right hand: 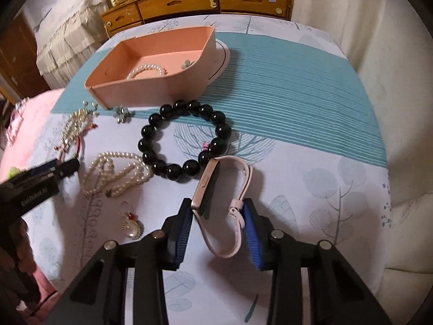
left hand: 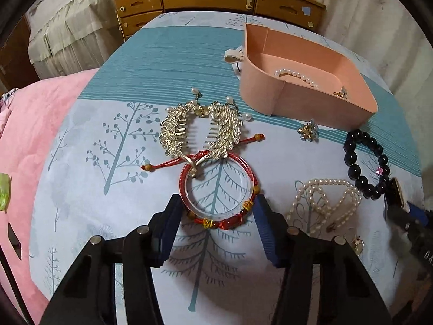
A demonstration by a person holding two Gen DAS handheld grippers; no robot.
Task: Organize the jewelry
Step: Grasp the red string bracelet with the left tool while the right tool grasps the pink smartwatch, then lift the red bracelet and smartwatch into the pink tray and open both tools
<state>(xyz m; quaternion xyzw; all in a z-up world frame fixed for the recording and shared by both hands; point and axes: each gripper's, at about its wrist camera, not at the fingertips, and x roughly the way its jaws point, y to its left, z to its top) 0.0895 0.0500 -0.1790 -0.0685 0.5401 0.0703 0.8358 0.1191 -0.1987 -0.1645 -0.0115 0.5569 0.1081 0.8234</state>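
Observation:
My left gripper (left hand: 216, 211) is closed around a red and clear bangle (left hand: 216, 187) with a red cord and beads, its pads touching both sides. A gold hair comb (left hand: 200, 130) lies just beyond the bangle. My right gripper (right hand: 217, 216) is shut on a pink smartwatch (right hand: 216, 189), pads pressing the case and strap. A black bead bracelet (right hand: 184, 138) lies just ahead, a pearl necklace (right hand: 116, 173) to its left. The pink box (right hand: 151, 81) at the back holds a pearl bracelet (right hand: 146, 70) and a small flower piece (right hand: 188, 63).
A flower brooch (left hand: 307, 131) lies in front of the box (left hand: 311, 86). A pearl pendant (right hand: 132, 227) lies near my right gripper. A white object (left hand: 234, 55) sits behind the box. A wooden dresser (left hand: 216, 2) stands behind the bed; a pink blanket (left hand: 32, 135) is at the left.

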